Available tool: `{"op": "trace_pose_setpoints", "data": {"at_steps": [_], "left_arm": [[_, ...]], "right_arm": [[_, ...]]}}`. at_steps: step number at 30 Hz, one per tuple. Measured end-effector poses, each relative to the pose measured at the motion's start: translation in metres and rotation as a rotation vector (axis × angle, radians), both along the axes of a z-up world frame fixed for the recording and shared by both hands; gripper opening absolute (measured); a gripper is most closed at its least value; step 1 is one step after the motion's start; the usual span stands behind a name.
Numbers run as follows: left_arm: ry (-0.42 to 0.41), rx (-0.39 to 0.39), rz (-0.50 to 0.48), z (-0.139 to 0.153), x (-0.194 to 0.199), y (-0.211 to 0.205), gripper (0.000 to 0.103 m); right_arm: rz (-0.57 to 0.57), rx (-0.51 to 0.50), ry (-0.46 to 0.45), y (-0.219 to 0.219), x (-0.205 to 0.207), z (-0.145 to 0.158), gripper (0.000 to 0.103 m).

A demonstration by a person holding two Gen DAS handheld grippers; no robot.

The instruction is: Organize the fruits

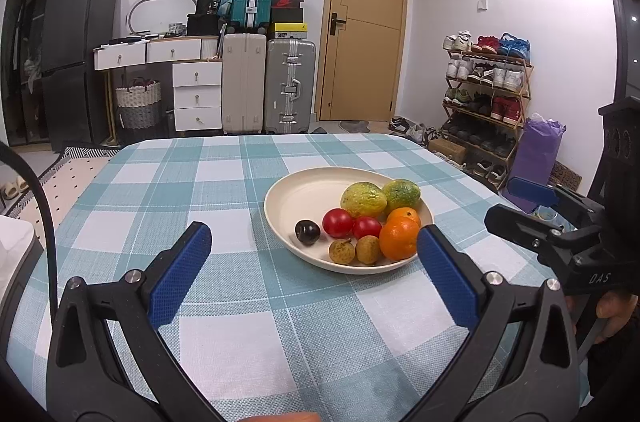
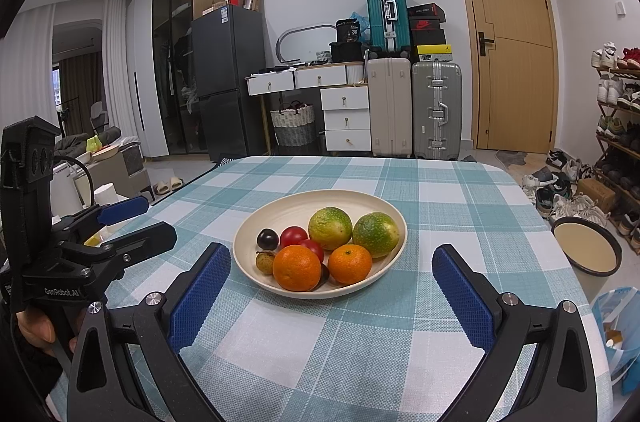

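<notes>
A cream plate [image 1: 296, 190] [image 2: 280, 214] sits on the checked tablecloth and holds fruit: two green-yellow passion fruits [image 1: 363, 200] [image 2: 330, 228], two oranges [image 1: 398, 237] [image 2: 297, 267], two red tomatoes [image 1: 337, 222] [image 2: 293, 236], a dark plum [image 1: 307, 231] [image 2: 267, 238] and small brown longans [image 1: 342, 251] [image 2: 265, 261]. My left gripper [image 1: 314, 258] is open and empty, just short of the plate's near left rim. My right gripper [image 2: 332, 274] is open and empty, its fingers either side of the plate's near rim. Each gripper shows in the other's view, the right [image 1: 532, 210] and the left [image 2: 132, 218].
The table [image 1: 240, 302] [image 2: 360, 350] has a blue and white checked cloth. Beyond it stand suitcases [image 1: 290, 86], a drawer unit [image 1: 196, 94], a fridge [image 1: 76, 54], a door and a shoe rack [image 1: 486, 90]. A round basin [image 2: 586, 250] lies on the floor at the right.
</notes>
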State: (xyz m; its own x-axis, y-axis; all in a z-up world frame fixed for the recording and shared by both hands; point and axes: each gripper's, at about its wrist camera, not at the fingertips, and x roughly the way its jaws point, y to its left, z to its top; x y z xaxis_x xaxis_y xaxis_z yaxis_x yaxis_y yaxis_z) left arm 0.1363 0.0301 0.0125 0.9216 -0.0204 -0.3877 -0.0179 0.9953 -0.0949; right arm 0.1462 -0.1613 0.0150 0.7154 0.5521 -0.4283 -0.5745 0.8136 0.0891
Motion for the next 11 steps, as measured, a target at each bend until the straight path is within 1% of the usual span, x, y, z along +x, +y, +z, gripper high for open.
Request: {"op": "trace_pose_setpoints", "data": {"at_steps": [11], "left_arm": [[0.001,0.0,0.0,0.0,-0.0001,-0.0004,0.103]], "right_arm": [[0.0,0.0,0.0,0.0,-0.0002,-0.0001,0.103]]}}
